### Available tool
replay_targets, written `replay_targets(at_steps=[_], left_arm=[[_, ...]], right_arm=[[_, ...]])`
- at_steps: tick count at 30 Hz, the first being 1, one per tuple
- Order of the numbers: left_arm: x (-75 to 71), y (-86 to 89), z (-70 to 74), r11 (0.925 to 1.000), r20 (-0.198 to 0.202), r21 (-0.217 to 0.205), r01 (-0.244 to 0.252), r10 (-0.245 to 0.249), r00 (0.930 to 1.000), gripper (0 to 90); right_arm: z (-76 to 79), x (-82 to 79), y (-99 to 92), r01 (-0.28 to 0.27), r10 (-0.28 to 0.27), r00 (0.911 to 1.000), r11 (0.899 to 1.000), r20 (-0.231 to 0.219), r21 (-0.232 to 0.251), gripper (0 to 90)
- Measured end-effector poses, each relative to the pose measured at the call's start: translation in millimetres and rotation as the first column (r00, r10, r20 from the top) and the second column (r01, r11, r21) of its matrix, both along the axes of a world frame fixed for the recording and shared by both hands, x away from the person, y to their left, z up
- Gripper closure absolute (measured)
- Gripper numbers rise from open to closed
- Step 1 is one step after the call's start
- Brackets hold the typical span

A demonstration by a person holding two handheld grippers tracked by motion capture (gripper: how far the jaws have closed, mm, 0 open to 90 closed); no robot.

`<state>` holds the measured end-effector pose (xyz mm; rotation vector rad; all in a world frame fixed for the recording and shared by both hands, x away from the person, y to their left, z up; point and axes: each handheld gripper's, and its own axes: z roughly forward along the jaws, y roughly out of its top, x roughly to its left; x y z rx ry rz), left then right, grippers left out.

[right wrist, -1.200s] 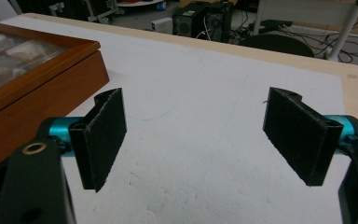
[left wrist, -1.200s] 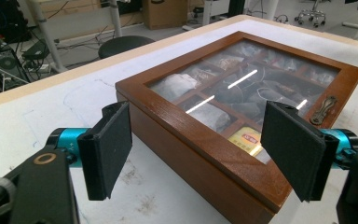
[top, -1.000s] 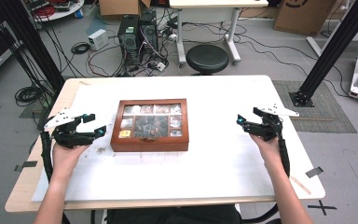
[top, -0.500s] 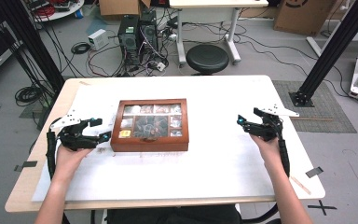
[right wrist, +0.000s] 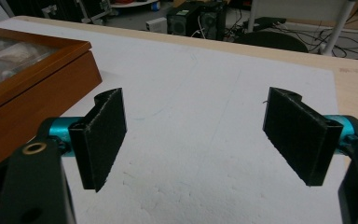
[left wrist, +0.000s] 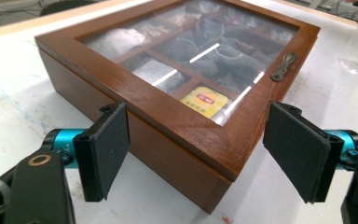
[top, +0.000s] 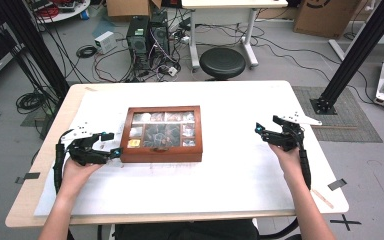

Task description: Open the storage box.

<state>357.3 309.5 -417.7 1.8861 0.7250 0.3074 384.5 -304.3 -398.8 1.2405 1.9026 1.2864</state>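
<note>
while the wooden box (top: 162, 134) rests closed near the middle of the bench (top: 240, 180), slightly toward its left edge, the left gripper (top: 111, 145) is presented at the box's near-left corner. its fingers (left wrist: 103, 150) are released and spread wide, and in the left gripper view that corner projects into the gap between them without touching either pad. this placement suggests a bracing or corner grasp is being prepared: the spread exceeds the corner's width, so the fingers can close on the two side walls that meet there.

the box lid is a wooden frame with a glass pane; compartments under it hold packets, among them a yellow sachet (left wrist: 204, 101) in the compartment nearest the left gripper. a small metal latch (left wrist: 283, 65) sits on the front rail of the lid, lying flat, which indicates the lid is not yet lifted.

the right gripper (top: 263, 129) is held well apart from the box, above bare white covering toward the right edge of the bench. its fingers (right wrist: 104, 138) are likewise released and grasp nothing; in the right gripper view the box lies off to one side, outside the gap. this standoff appears to keep the right gripper free for the latch once the left one steadies the box.
</note>
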Motion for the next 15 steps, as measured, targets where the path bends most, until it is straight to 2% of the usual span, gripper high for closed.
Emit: replay_targets(at_steps=[4, 15], left_arm=[[0.4, -1.9, -4.2, 0.9998, -0.029, 0.015, 0.013, -0.013, 0.9995, 22.8], [1.2, -6.4, -9.4, 0.9977, -0.065, 0.048, 0.049, -0.046, 0.9968, 22.8]], right_arm=[[-0.5, 0.1, -0.1, 0.002, -0.002, 1.0000, 1.000, 0.000, -0.002, 21.9], [-1.7, 0.4, 0.4, 0.002, -0.003, 1.0000, 1.000, -0.005, -0.004, 21.9]])
